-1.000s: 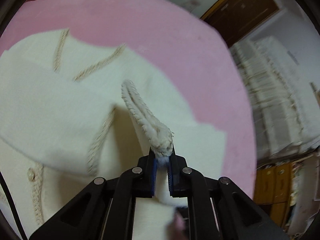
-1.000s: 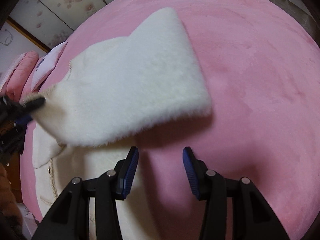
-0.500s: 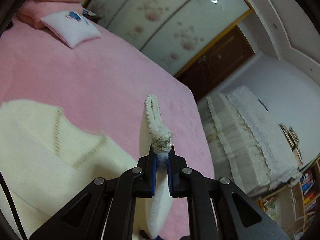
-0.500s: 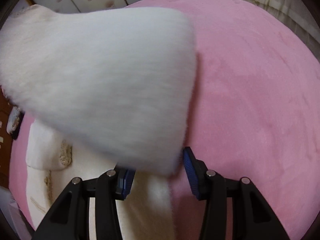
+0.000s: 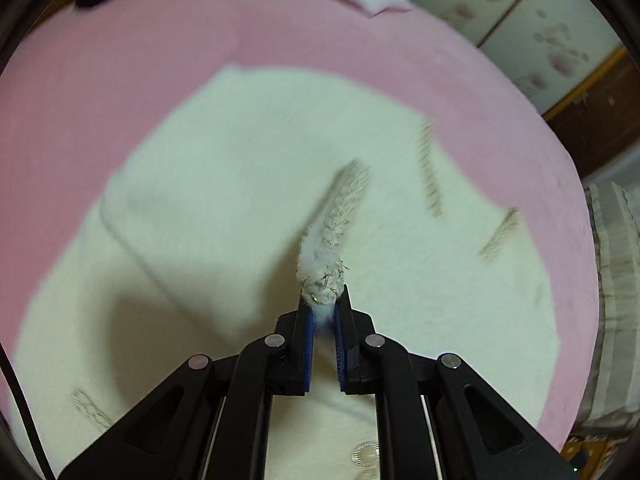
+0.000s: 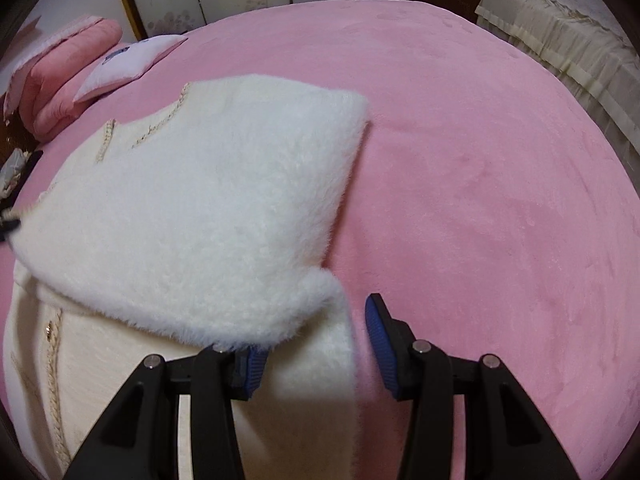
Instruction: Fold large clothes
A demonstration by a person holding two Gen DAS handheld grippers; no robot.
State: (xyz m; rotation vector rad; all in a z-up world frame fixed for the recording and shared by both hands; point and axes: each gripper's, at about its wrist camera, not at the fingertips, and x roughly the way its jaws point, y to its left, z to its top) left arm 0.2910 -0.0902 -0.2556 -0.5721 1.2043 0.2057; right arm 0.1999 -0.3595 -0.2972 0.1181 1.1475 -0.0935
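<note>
Pinching a braided cuff of the cream fleece jacket (image 6: 208,216), the left tool (image 5: 323,312) holds it above the garment, which lies on the pink bed (image 6: 480,184); the right tool (image 6: 314,350) hovers wide open, gripping nothing, at the jacket's right edge. Two pillows (image 6: 68,80) sit far left.

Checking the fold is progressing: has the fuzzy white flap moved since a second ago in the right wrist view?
Yes. The fuzzy flap has come down over the coat toward the right gripper, covering less of the pink bedspread.
</note>
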